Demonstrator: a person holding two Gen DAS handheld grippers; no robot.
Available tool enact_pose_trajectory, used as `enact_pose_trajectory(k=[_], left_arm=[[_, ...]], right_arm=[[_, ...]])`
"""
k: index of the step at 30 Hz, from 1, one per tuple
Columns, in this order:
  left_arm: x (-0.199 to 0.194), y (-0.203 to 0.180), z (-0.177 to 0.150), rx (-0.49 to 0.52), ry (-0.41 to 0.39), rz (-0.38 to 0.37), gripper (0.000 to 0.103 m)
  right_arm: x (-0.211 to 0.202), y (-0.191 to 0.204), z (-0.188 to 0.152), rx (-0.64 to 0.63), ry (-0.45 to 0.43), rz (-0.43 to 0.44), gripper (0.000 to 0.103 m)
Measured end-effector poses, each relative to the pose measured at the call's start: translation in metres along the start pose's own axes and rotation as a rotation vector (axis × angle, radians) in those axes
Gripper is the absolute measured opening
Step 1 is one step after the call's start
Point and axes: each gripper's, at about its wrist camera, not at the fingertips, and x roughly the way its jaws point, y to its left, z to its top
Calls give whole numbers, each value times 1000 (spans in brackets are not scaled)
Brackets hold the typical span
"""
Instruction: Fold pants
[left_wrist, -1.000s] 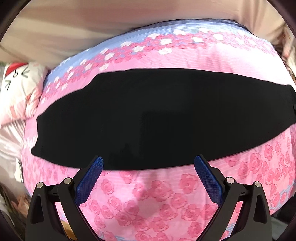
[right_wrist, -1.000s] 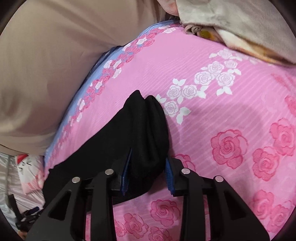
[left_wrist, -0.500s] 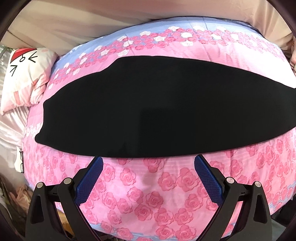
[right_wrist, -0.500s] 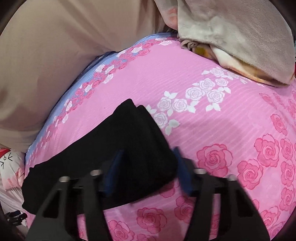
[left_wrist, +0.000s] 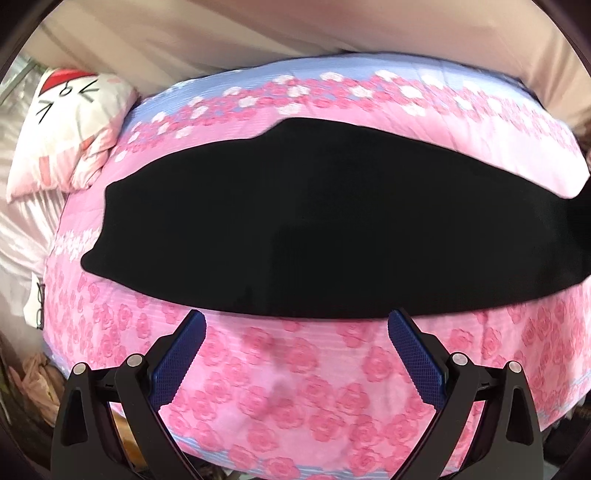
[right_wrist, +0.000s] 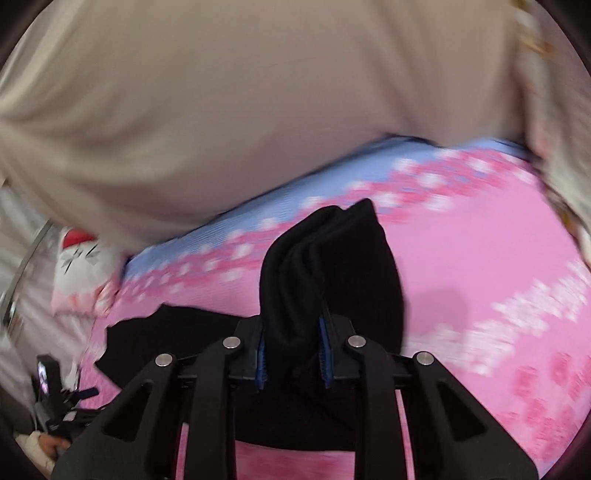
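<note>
Black pants (left_wrist: 314, 229) lie stretched left to right across a pink rose-print bedspread (left_wrist: 295, 387). In the left wrist view my left gripper (left_wrist: 295, 354) hangs open over the bedspread just in front of the pants' near edge, nothing between its blue pads (left_wrist: 177, 358). In the right wrist view my right gripper (right_wrist: 293, 354) is shut on a bunched end of the black pants (right_wrist: 325, 266), which stands up out of the jaws, lifted off the bedspread (right_wrist: 480, 258). The rest of the pants trails down to the left.
A beige wall or headboard (right_wrist: 258, 92) rises behind the bed. A cat-face pillow (left_wrist: 70, 122) lies at the bed's left end on pale sheets. Glasses (left_wrist: 38, 306) rest at the left edge. A crumpled blanket (right_wrist: 554, 147) sits at the far right.
The right gripper has closed on the pants' end, lifted it off the bed and rolled. The left gripper has drawn back, so more of the bed and pillow shows.
</note>
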Motion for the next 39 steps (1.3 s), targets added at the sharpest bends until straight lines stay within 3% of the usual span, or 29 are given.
enact_pose_trajectory(k=[3,7,11,15,16,17,19,25,26,28,31,32,35,36,38,39], left_arm=[[4,38,1,-58,-3,-5,98],[13,91,-4,-125,2,7,98],[26,148,-13,-180,17,45,98],[40,195,-22,-224,39,52,98],[43,206,-24,-230,43,54,98],[47,213,-25,-232,47,51,98],[52,224,-26,-229,52,43,98],[66,239,-19,-194,44,10,98],[68,238,-18,-189,44,2,98],[73,236,-14,-175,40,-11,98],[78,233,-10,-167,48,-34,98],[78,234,-9,-171,51,-41,98],[72,245,-12,-207,45,-53,98],[71,251,-14,-220,38,-47,98],[70,268,-23,-255,38,-25,98],[71,277,-29,-273,45,-12,98]], right_arm=[[52,85,-3,-116,86,110,21],[132,174,-38,-235,231,178,21],[209,245,-87,-341,366,199,21],[251,271,-132,-434,468,139,24],[256,272,-139,-452,478,131,31],[252,274,-143,-463,455,140,49],[237,280,-142,-429,453,186,71],[177,272,-126,-320,322,176,72],[177,268,-124,-289,321,162,67],[191,264,-127,-281,352,111,60],[233,261,-150,-320,471,3,59],[233,267,-151,-346,444,-20,59],[213,310,-139,-421,358,-36,62],[206,336,-137,-480,321,-2,66],[209,391,-144,-618,297,69,85],[215,413,-150,-680,304,102,85]])
